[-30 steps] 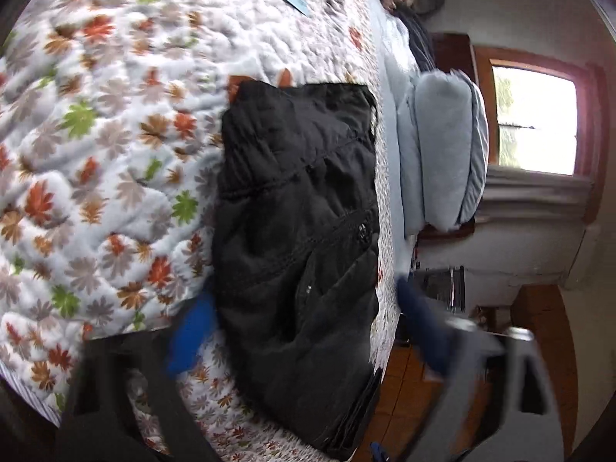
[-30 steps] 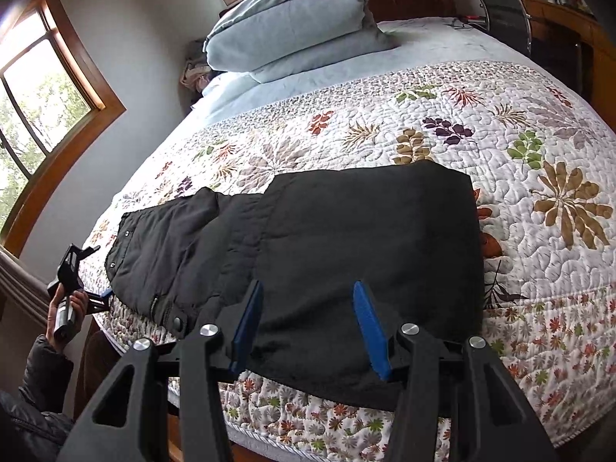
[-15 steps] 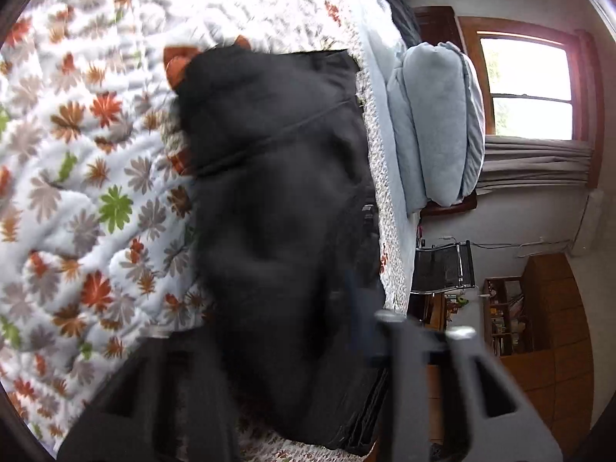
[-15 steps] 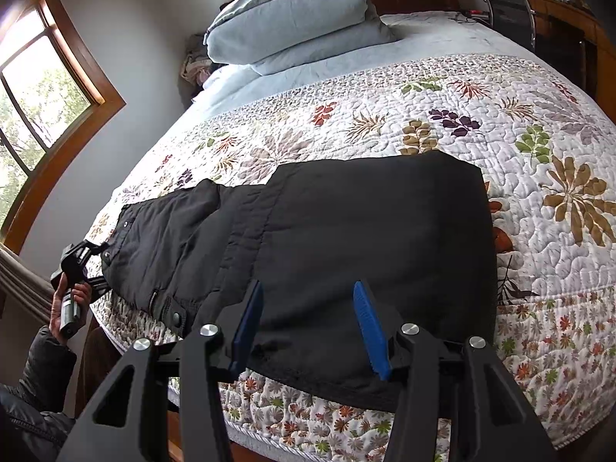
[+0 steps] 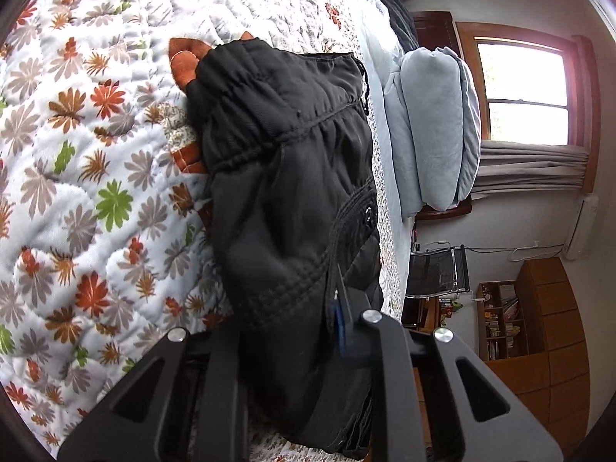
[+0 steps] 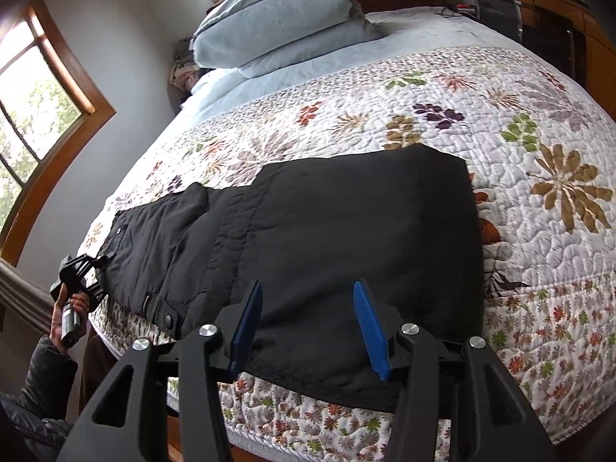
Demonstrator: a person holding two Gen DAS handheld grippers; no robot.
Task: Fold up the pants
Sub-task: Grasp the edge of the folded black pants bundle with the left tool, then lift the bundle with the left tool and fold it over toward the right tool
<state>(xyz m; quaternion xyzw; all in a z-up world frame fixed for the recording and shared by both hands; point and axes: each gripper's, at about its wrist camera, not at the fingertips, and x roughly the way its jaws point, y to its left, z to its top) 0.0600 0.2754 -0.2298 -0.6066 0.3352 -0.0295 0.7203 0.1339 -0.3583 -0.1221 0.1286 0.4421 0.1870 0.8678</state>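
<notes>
Left wrist view shows that the left tool (image 5: 308, 331) has now closed on the waistband end of the black pants (image 6: 308, 246) lying on the quilted bed (image 6: 539, 146), so a fold can begin, while the right tool (image 6: 308, 327) hovers released.

A wide bed covered by a white quilted bedspread (image 6: 442, 88) printed with brown, orange, green and purple leaves carries everything here. Toward the head end the bedspread gives way to a plain pale blue sheet (image 6: 308, 65), and two pale blue pillows (image 6: 277, 27) lie stacked on that sheet, near the dark wooden headboard. A pair of black padded pants (image 6: 327, 238) lies flat across the quilt near the bed's near edge, its lower hem hanging slightly over the side. In the left wrist view the same pants (image 5: 292, 177) look bunched and rumpled against the floral quilt (image 5: 77, 154).
</notes>
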